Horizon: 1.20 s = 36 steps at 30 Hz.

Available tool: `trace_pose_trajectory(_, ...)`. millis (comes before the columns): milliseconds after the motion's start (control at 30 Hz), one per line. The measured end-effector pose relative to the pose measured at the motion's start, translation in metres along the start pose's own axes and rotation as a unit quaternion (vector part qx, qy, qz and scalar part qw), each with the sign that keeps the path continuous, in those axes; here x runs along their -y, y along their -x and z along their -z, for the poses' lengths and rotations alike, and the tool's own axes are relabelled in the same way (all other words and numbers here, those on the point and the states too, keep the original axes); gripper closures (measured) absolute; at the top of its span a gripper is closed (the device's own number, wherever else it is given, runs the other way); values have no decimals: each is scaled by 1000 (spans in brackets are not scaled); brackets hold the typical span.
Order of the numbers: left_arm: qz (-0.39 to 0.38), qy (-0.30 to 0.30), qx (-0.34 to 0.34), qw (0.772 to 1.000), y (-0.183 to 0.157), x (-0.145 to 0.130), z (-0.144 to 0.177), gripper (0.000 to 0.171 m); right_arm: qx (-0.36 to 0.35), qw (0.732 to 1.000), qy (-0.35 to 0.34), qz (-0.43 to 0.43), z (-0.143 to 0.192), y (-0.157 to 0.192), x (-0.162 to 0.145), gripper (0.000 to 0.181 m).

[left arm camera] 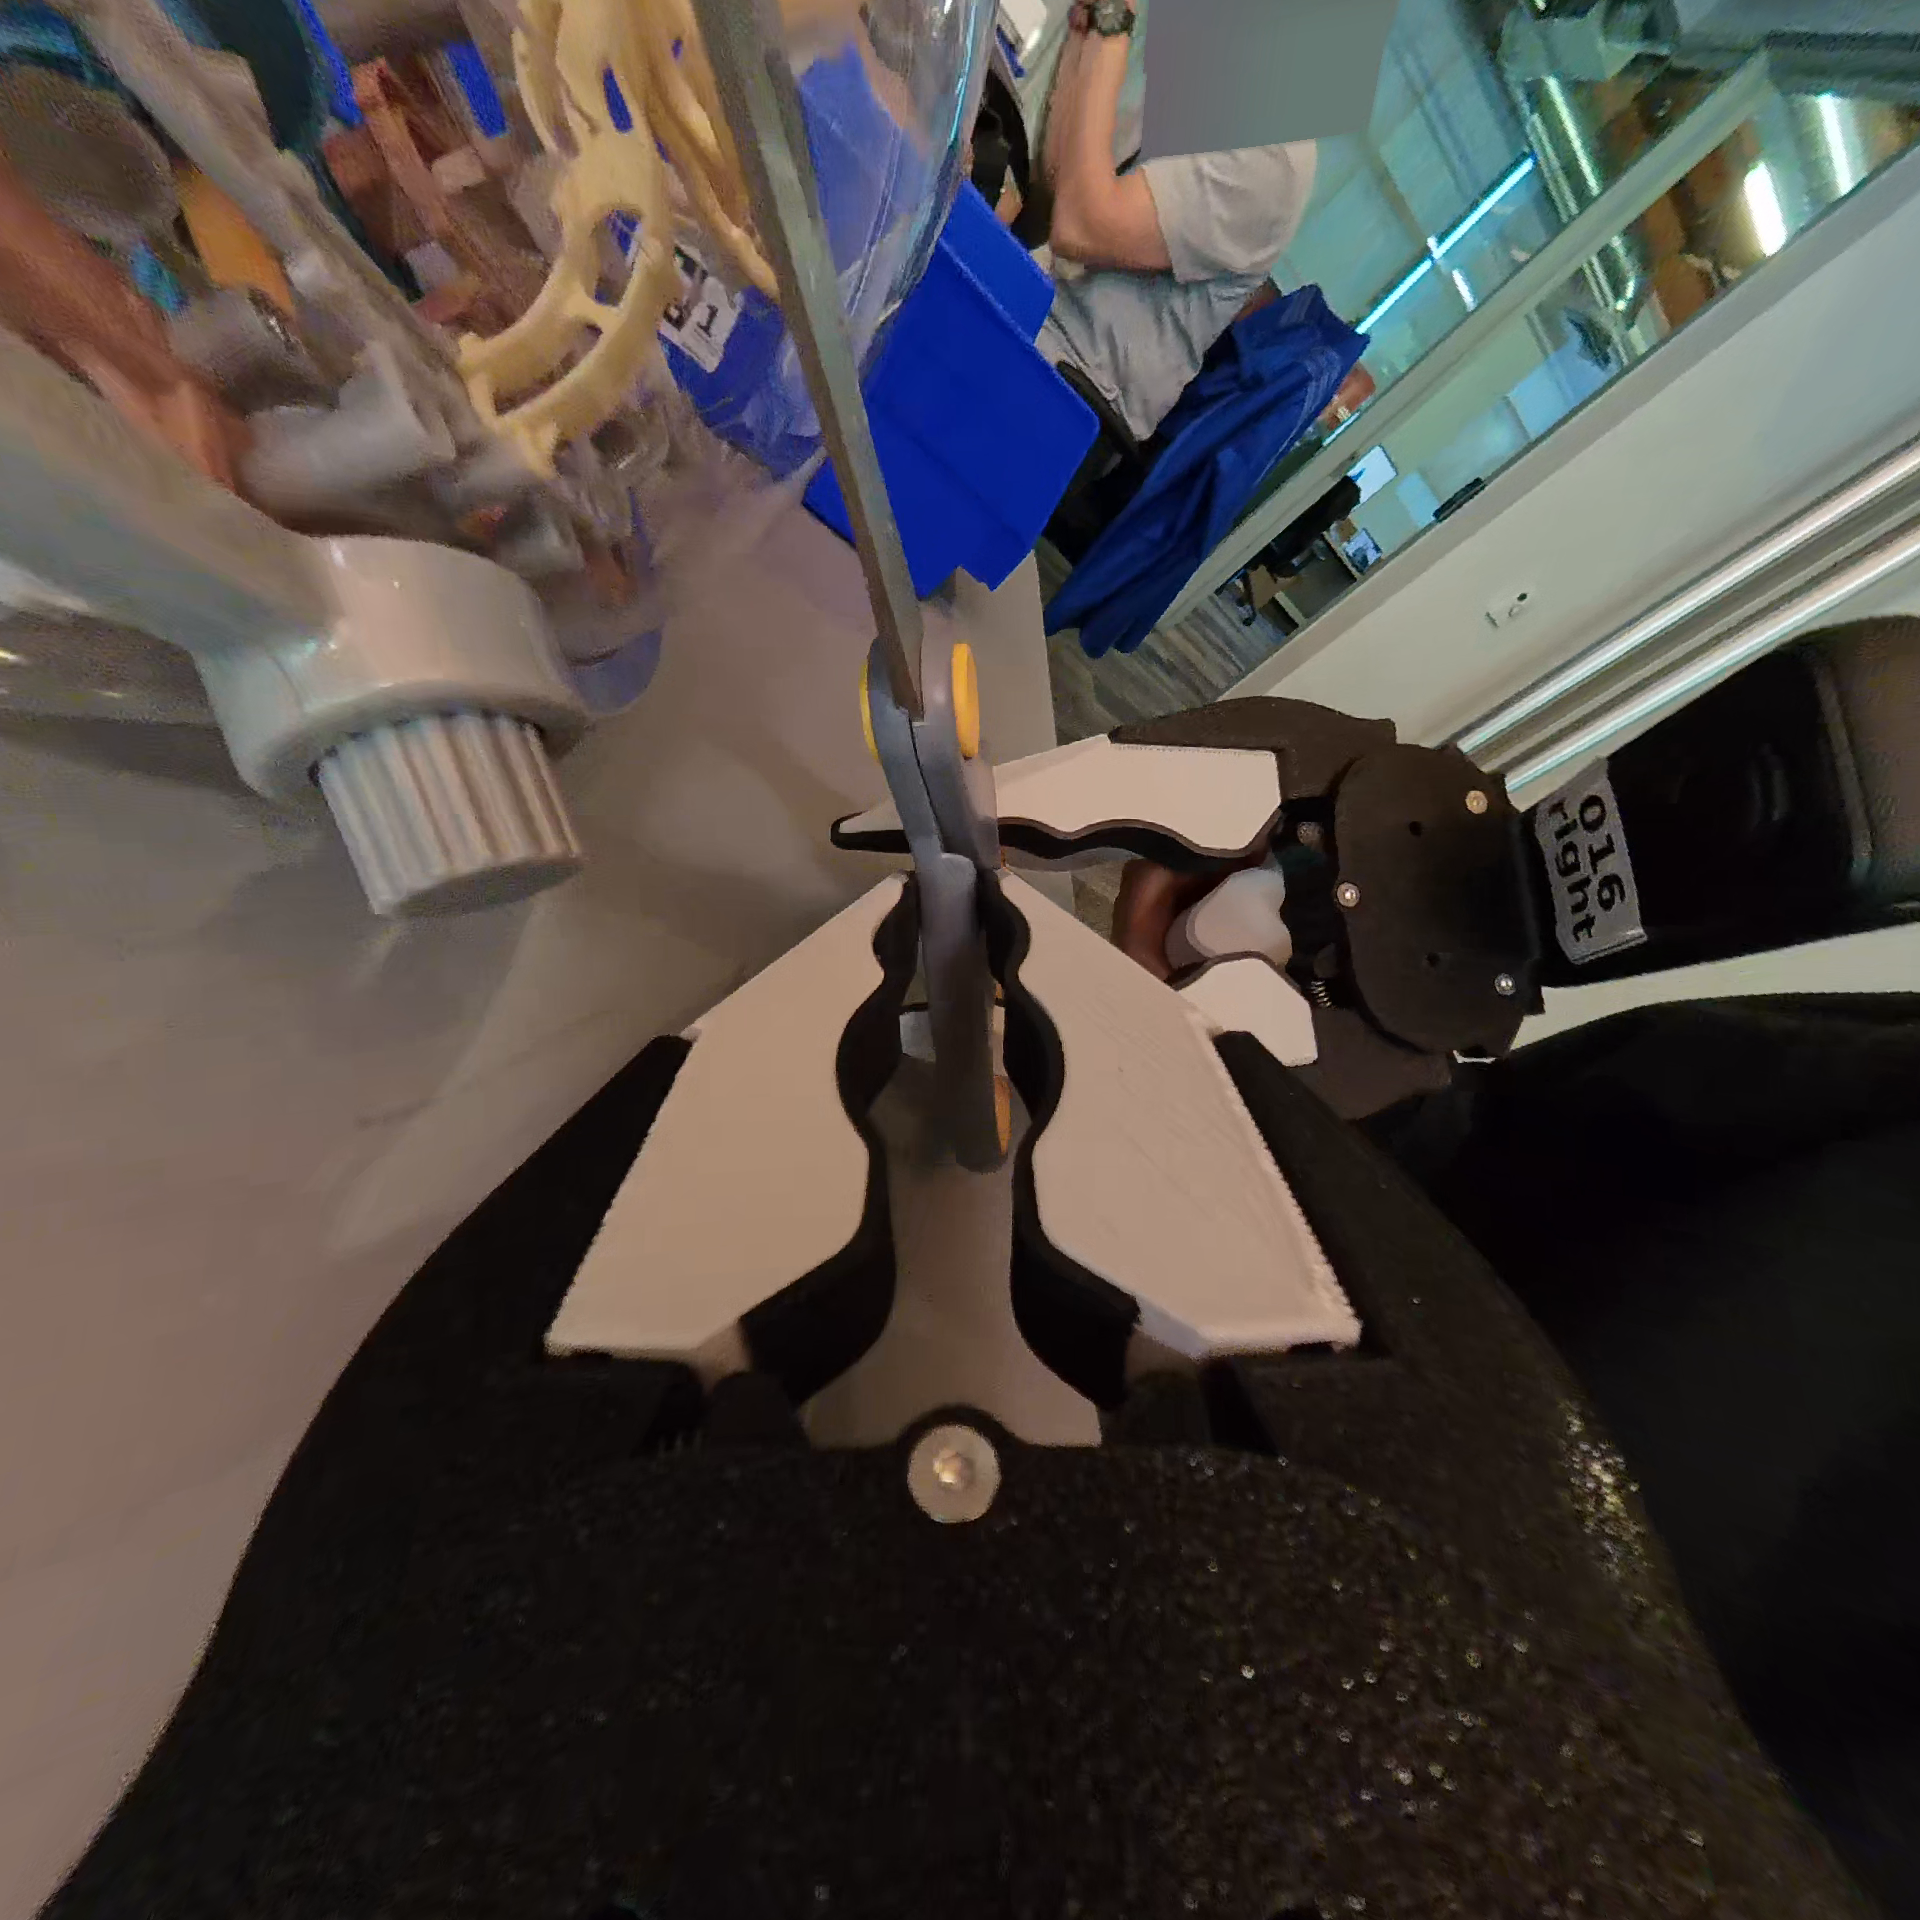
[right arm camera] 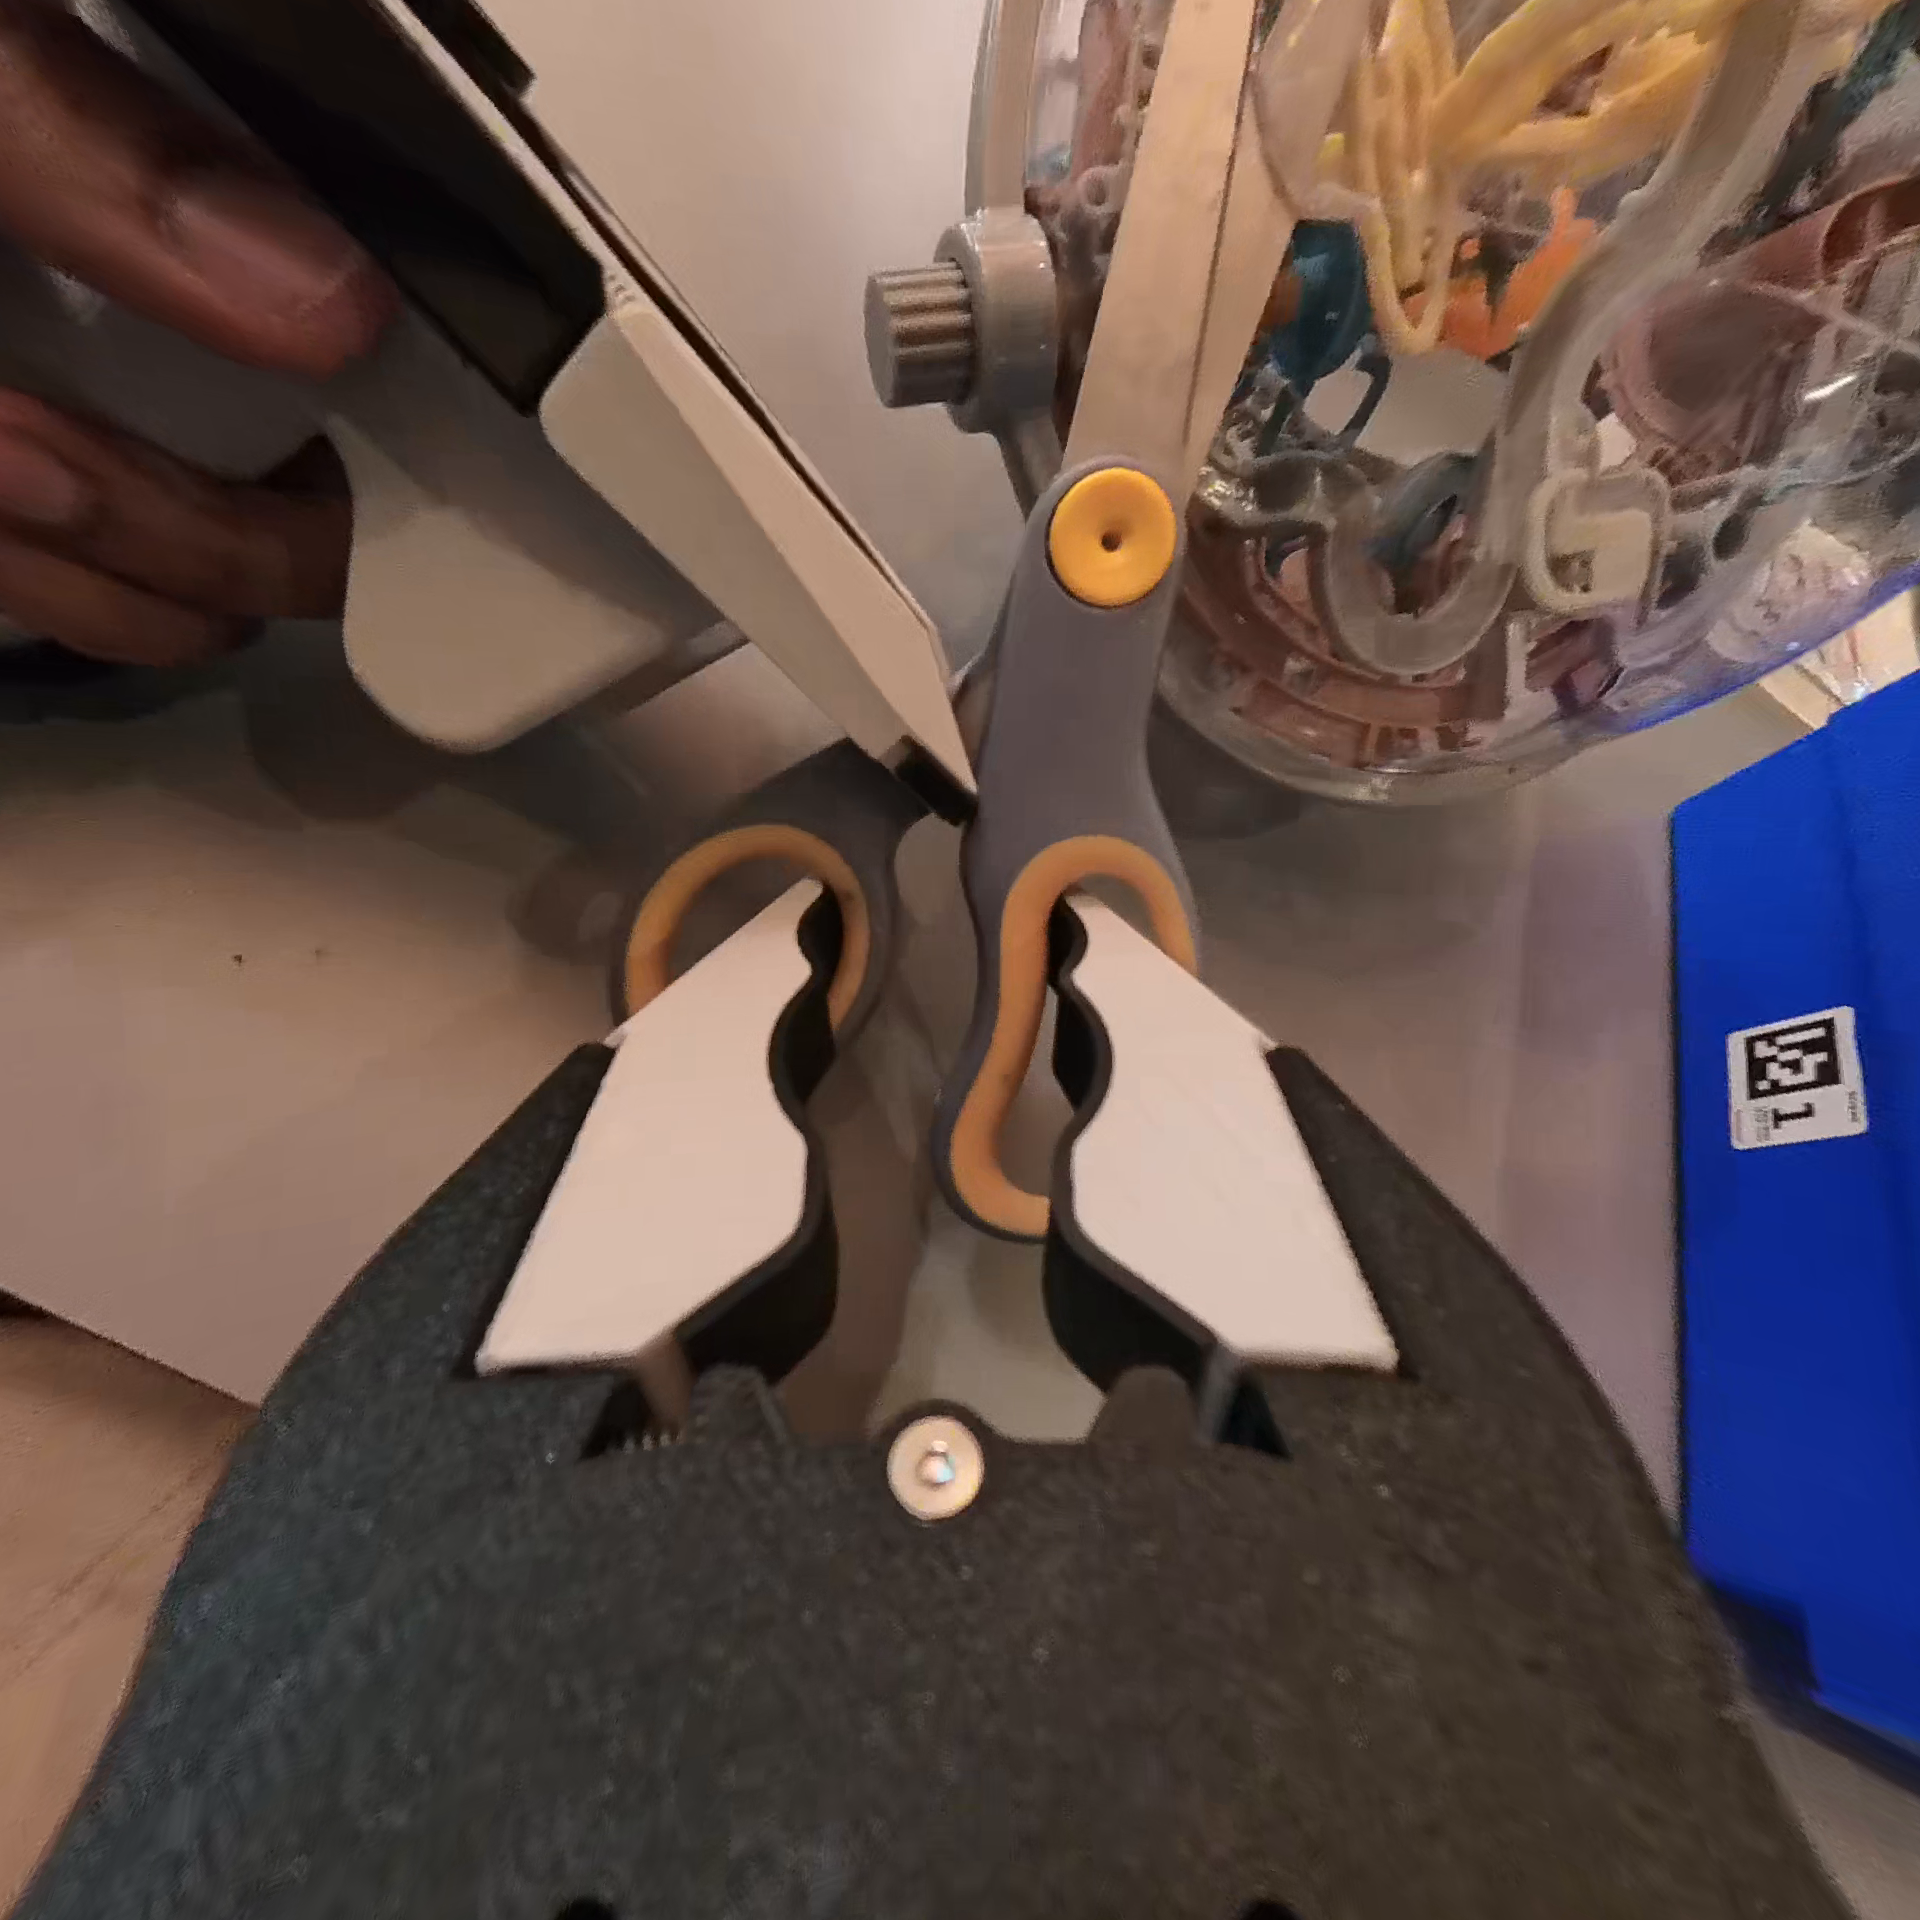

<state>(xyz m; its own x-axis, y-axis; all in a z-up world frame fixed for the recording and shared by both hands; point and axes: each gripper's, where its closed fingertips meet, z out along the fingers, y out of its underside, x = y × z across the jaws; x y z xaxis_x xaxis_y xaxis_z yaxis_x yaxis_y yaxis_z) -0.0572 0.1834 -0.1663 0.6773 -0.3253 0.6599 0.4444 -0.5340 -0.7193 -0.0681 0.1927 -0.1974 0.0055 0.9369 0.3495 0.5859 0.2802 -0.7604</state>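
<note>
A pair of scissors (right arm camera: pixel 1081 707) with grey and orange handles and a yellow pivot cap stands blades up over the grey table (right arm camera: pixel 208 1039). My left gripper (left arm camera: pixel 951 894) is shut on the scissors (left arm camera: pixel 940 790) just below the pivot, seen edge-on. One of its white fingers (right arm camera: pixel 748 540) reaches in from the upper left in the right wrist view. My right gripper (right arm camera: pixel 945 904) is open, with one fingertip inside each handle loop. One of its fingers (left arm camera: pixel 1143 800) crosses the scissors from the right in the left wrist view.
A clear ball holding a coloured maze (right arm camera: pixel 1507 468) with a grey ribbed knob (right arm camera: pixel 914 332) stands right behind the blades. A blue bin (right arm camera: pixel 1808 1247) with a square marker lies to the right. A hand (right arm camera: pixel 156 312) holds the left gripper. A person (left arm camera: pixel 1174 239) sits far back. The tips of both grippers are at nearly the same place.
</note>
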Motion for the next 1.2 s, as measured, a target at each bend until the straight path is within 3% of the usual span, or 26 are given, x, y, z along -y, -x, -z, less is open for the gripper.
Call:
trace_pose_trajectory(167,-20,8,10,1000,0,-4,-1,162,-9,1000,12,26,1,0,-3,147)
trace_pose_trajectory(533,-17,-13,1,1000,-8,1,2,162,24,1000,3,-17,6,5,3,146)
trace_pose_trajectory(833,1,-42,18,999,-9,0,6,163,-36,999,-26,10,8,5,7,142)
trace_pose_trajectory(967,13,-64,14,998,-11,3,12,163,-14,999,-28,-19,10,7,9,136)
trace_pose_trajectory(1100,-3,-64,39,997,-8,0,11,163,14,999,15,-35,4,16,-2,131)
trace_pose_trajectory(1200,-25,-64,66,995,-5,-2,9,163,18,998,9,-53,0,18,-1,131)
